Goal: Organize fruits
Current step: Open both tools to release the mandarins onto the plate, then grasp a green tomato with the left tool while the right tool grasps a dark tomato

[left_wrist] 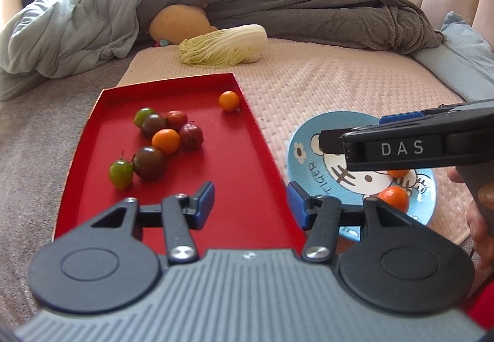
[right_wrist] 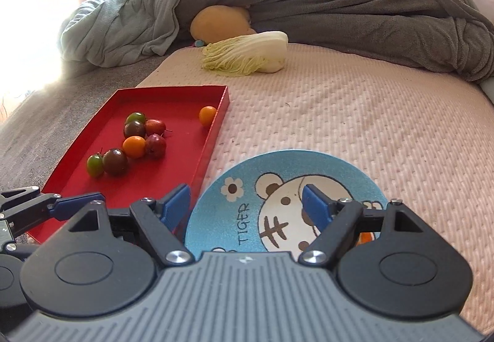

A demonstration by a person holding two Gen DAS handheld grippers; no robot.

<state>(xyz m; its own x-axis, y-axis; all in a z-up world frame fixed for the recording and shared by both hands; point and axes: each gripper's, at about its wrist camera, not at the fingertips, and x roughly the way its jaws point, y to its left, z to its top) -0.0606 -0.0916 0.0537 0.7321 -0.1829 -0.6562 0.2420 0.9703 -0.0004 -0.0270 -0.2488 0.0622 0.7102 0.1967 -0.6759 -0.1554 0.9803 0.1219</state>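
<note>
A shallow red cardboard tray [left_wrist: 265,153] on the bed's dimpled pink mat [right_wrist: 355,113] holds eight small round fruits: two orange, two green, four dark red. Two more orange ones [left_wrist: 393,198] lie on the round blue tiger mat [right_wrist: 216,209]. The left claw [left_wrist: 250,203] and right claw [right_wrist: 245,206] both gape empty.

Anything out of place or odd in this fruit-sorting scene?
Yes: a napa cabbage lies loose on the bed mat, beyond the red tray, and the whole setup sits on a bed beside a rumpled grey blanket. No spills or damage.
</note>
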